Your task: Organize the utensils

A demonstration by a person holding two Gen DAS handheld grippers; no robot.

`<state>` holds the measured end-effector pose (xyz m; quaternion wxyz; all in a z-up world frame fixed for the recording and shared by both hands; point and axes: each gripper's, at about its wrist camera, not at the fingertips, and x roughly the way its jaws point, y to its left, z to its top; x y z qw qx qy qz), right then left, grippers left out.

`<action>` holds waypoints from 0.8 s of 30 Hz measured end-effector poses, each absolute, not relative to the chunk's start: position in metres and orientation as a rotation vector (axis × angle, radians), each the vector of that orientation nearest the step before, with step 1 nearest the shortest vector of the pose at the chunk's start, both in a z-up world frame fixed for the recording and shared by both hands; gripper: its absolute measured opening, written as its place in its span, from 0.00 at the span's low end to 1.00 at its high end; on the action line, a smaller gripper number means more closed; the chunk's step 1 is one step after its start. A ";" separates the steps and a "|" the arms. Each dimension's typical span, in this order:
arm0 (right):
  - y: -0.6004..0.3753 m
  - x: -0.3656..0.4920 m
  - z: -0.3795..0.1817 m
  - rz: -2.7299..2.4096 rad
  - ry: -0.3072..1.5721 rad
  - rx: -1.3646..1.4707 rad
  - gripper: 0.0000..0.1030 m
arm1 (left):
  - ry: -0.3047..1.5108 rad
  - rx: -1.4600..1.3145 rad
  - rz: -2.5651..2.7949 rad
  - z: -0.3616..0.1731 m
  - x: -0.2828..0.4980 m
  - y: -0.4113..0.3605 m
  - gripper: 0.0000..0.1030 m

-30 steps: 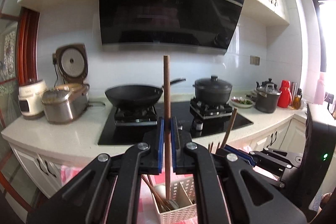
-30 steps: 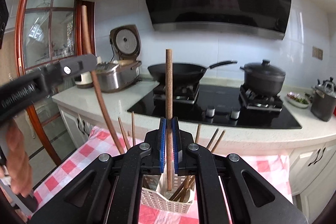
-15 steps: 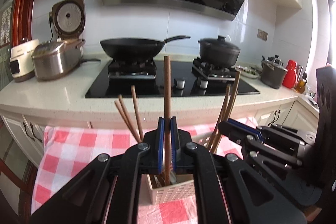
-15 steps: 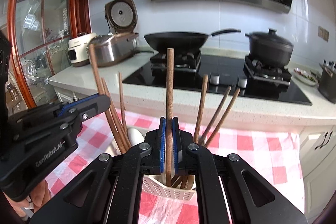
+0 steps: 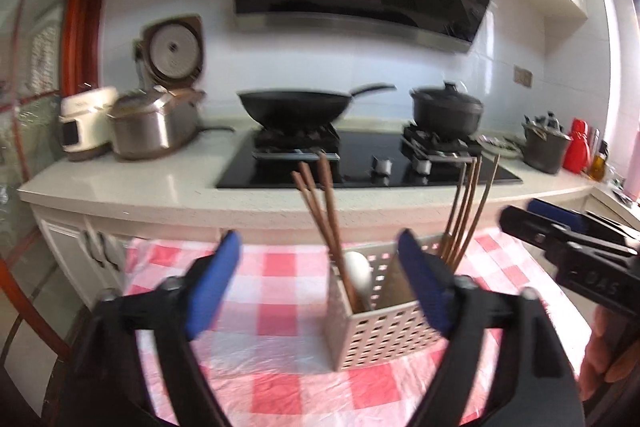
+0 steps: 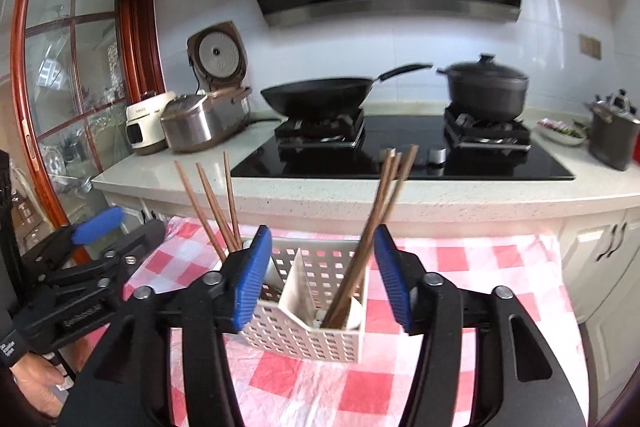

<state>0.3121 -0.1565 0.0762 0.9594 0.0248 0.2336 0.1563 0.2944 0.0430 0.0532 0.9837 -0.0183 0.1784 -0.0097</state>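
1. My left gripper (image 5: 316, 275): jaws spread wide, nothing between them.
2. My right gripper (image 6: 318, 273): likewise released.
3. Utensil basket (image 6: 296, 331) on checked cloth (image 6: 460, 267) at 12 o'clock; chopsticks (image 6: 218, 203) upright in left compartment, more chopsticks (image 6: 380, 211) in right.

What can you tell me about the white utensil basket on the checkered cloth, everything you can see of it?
The utensil basket is a small rectangular caddy of what looks like white plastic, its walls pierced with rows of square holes. A solid divider splits it into two compartments. It stands upright on the red-and-white checkered cloth. Brown chopsticks lean in one compartment beside a white spoon; more chopsticks lean in the other. Neither open claw touches it.
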 end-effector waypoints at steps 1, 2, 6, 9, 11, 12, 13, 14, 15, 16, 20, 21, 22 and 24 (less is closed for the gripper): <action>-0.158 0.302 0.077 0.310 0.458 0.050 0.63 | 0.339 -0.039 -0.005 0.053 0.284 0.045 0.92; -0.160 0.293 0.077 0.303 0.446 0.047 0.68 | 0.322 -0.040 0.010 0.052 0.274 0.046 0.96; -0.165 0.254 0.072 0.273 0.396 0.025 0.80 | 0.313 -0.051 0.041 0.046 0.243 0.048 0.96; -0.172 0.229 0.063 0.271 0.396 0.040 0.82 | 0.317 -0.070 0.052 0.039 0.220 0.050 0.96; -0.180 0.214 0.053 0.291 0.413 0.078 0.82 | 0.306 -0.082 0.069 0.035 0.203 0.051 0.96; -0.183 0.209 0.049 0.299 0.426 0.091 0.82 | 0.297 -0.095 0.076 0.032 0.193 0.052 0.96; -0.185 0.203 0.043 0.303 0.447 0.094 0.82 | 0.294 -0.109 0.071 0.029 0.184 0.052 0.96; -0.185 0.200 0.039 0.304 0.469 0.083 0.82 | 0.296 -0.113 0.065 0.028 0.179 0.051 0.96; -0.184 0.196 0.036 0.303 0.487 0.064 0.82 | 0.306 -0.111 0.046 0.026 0.172 0.049 0.96; -0.184 0.192 0.034 0.296 0.499 0.042 0.82 | 0.311 -0.110 0.034 0.025 0.169 0.047 0.96; -0.186 0.181 0.038 0.280 0.512 0.026 0.82 | 0.311 -0.087 0.007 0.030 0.152 0.034 0.96; -0.188 0.178 0.040 0.277 0.502 0.030 0.82 | 0.303 -0.060 0.023 0.033 0.147 0.029 0.96; -0.189 0.176 0.044 0.273 0.488 0.031 0.82 | 0.298 -0.041 0.028 0.036 0.146 0.025 0.96; -0.190 0.172 0.048 0.272 0.477 0.026 0.82 | 0.296 -0.013 0.017 0.039 0.141 0.019 0.96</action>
